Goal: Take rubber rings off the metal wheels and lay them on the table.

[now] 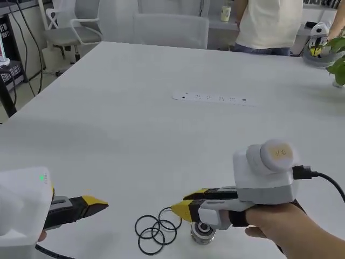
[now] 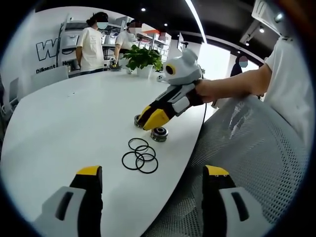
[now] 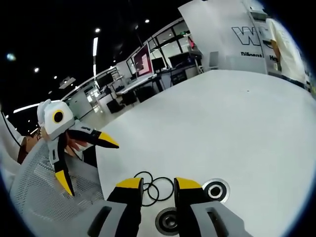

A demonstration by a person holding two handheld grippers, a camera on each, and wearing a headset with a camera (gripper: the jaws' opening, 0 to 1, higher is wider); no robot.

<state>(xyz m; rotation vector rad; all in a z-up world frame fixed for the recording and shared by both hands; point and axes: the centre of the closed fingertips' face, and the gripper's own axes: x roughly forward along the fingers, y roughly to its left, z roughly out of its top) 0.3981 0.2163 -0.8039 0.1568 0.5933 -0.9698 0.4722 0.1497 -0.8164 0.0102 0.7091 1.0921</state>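
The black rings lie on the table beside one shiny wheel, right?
Not one wheel: two. The right gripper view shows one shiny wheel and a second wheel beside the black rings on the table.

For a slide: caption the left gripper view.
Right gripper poised at two metal wheels, loose rubber rings lying beside them on the white table.
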